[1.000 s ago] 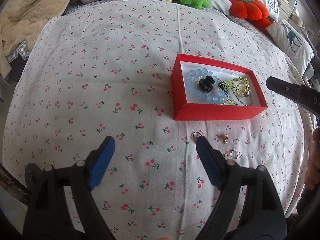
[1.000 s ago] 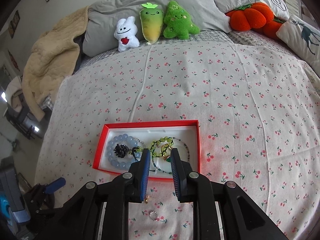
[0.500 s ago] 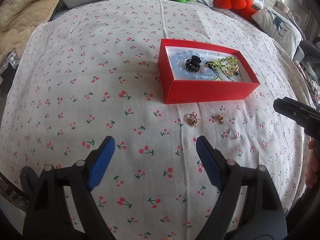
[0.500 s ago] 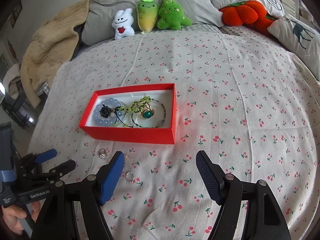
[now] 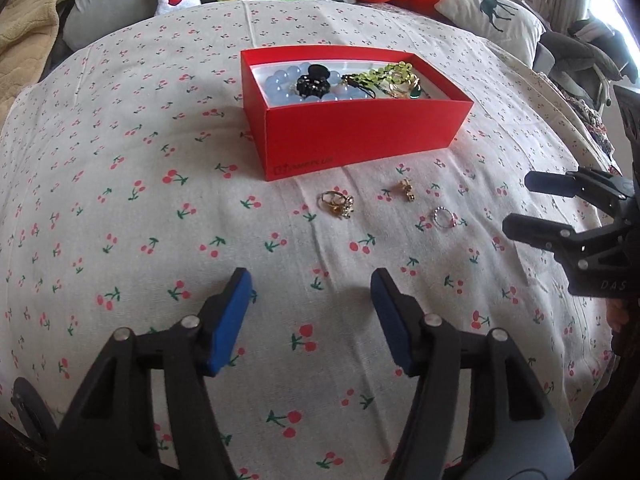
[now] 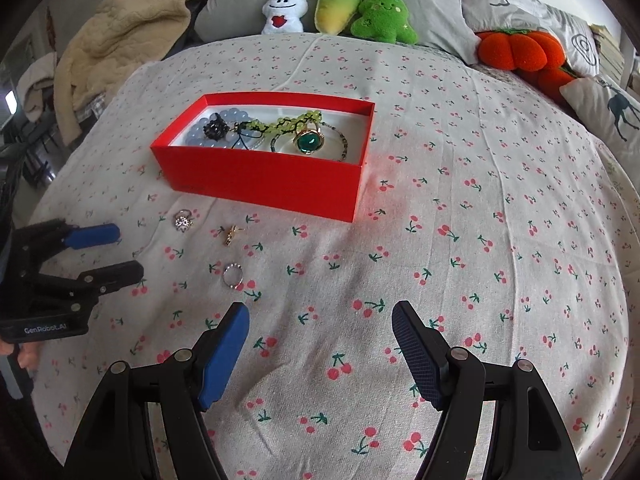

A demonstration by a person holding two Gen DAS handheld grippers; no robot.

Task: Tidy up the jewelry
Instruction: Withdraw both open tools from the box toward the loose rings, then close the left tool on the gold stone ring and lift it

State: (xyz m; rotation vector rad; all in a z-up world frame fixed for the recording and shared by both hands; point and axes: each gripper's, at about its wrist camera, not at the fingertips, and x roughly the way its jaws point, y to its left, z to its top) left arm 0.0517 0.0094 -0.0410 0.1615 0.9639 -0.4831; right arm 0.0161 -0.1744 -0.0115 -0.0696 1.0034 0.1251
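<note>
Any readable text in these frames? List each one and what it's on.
"GenRobot.AI": white print on the body of the left gripper, seen in the right wrist view.
"DAS": white letters on the body of the right gripper, cut off at the frame edge in the left wrist view.
Pale print on the near wall of the red box: too blurred to read.

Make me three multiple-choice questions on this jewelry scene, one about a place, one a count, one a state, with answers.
1. Where is the green-stone ring?
A. inside the red box
B. on the bedspread
C. in a gripper

2. How many small jewelry pieces lie loose in front of the box?
A. one
B. three
C. five

3. What is between the right gripper fingers?
A. a ring
B. a bracelet
C. nothing

Answers: 1 A, it lies within the box walls. 2 B, two rings and a gold piece. 3 C, only cloth shows between them.
</note>
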